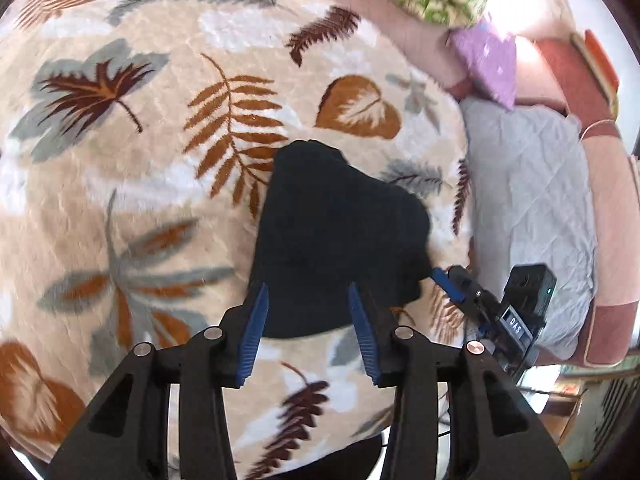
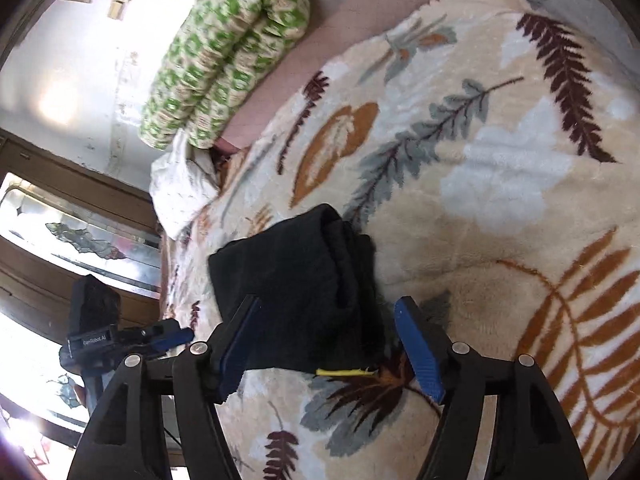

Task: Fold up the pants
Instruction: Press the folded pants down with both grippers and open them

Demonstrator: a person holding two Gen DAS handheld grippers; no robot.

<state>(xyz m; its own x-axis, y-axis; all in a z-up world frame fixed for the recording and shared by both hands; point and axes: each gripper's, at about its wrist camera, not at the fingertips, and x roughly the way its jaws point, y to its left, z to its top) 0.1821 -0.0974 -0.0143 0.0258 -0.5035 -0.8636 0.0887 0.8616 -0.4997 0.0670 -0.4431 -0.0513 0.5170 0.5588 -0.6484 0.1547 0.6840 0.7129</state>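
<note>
A: What's lying where?
B: A cream plush leaf-print blanket (image 1: 168,200) carries the folded black fabric pants (image 1: 340,240).
A: The claws?
B: Left gripper (image 1: 308,334) and right gripper (image 2: 332,344) both gape apart, holding nothing.

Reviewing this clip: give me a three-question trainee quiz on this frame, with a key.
1. True or false: the left gripper is clamped on the black pants.
2. The pants lie on: A) a bare floor, B) a leaf-patterned blanket, C) a wooden table.
3. Fill in: a small ___ tag shows at the pants' near edge in the right wrist view.

Key: 1 false, both it and the right gripper are open with nothing held; 2 B; 3 yellow.
</note>
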